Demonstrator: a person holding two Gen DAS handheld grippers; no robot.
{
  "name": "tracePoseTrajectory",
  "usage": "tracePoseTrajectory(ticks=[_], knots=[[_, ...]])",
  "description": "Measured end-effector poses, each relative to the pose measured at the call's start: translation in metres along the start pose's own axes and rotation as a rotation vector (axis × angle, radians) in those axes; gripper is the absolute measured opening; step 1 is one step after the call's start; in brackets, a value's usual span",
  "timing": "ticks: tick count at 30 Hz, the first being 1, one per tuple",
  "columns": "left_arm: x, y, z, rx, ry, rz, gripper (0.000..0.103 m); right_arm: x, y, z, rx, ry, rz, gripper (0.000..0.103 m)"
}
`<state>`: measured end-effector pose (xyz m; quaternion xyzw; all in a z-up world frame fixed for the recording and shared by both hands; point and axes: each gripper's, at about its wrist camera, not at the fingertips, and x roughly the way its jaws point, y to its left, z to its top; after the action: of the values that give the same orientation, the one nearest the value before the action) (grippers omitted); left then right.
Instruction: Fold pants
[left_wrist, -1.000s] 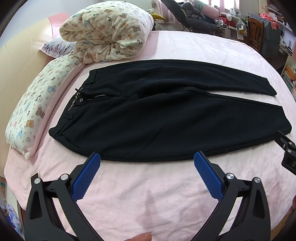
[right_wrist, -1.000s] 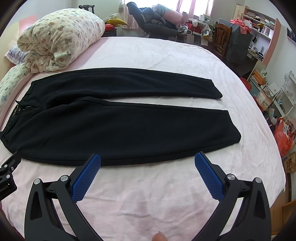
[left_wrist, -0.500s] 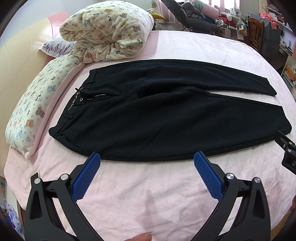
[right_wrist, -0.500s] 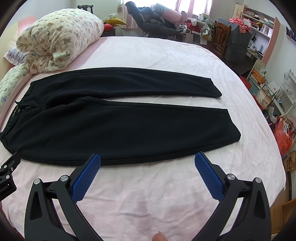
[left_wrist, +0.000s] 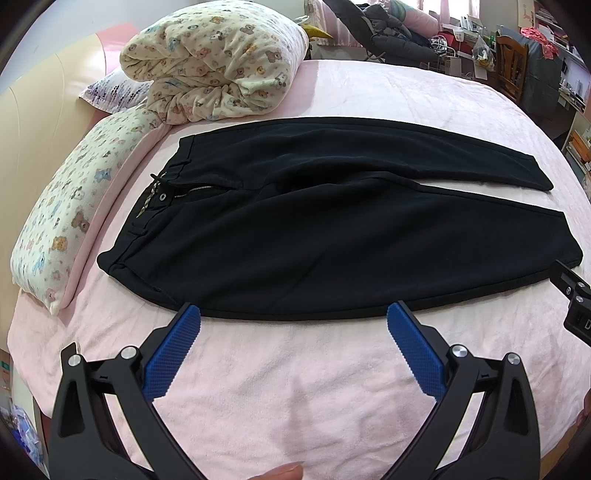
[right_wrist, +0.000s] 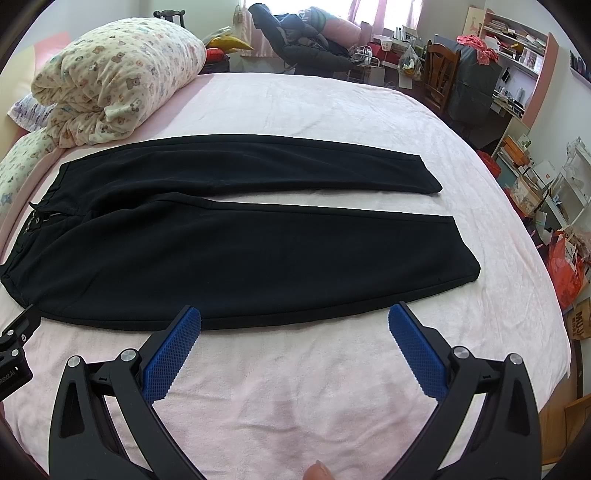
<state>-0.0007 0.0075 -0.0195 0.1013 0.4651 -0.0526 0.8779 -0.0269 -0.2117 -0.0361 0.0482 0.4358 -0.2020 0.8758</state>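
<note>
A brown cardboard box (right_wrist: 579, 323) at the right wrist view's edge reads "MUJI". The black fabric pants (left_wrist: 332, 229) lie flat, unfolded, legs slightly apart, zipper showing, on the pink bedspread (left_wrist: 295, 387). The left gripper (left_wrist: 293, 314) and right gripper (right_wrist: 294, 314) both gape wide, empty, just short of the near leg's edge.

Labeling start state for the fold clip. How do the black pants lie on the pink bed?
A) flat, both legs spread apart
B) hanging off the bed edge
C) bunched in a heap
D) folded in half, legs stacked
A: the black fabric pants lie flat on the pink bed sheet, with a strip of sheet showing between the two legs.
</note>
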Motion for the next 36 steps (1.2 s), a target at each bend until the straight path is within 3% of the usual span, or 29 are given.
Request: tracePoseTrajectory(ticks=[13,23,32,36], knots=[[0.008,0.002,-0.005,0.001,0.008,0.001,0.101,0.007,-0.008,-0.003,0.011,0.016,0.004,0.102],[0.017,-0.005,0.009,0.005,0.030,0.008,0.101,0.021,-0.006,0.006,0.025,0.054,0.005,0.102],[0.035,-0.017,0.031,-0.002,0.061,0.016,0.101,0.059,-0.009,0.032,0.038,0.164,0.010,0.102],[0.042,-0.027,0.044,0.009,0.069,0.022,0.101,0.071,-0.016,0.047,0.052,0.169,0.017,0.102]])
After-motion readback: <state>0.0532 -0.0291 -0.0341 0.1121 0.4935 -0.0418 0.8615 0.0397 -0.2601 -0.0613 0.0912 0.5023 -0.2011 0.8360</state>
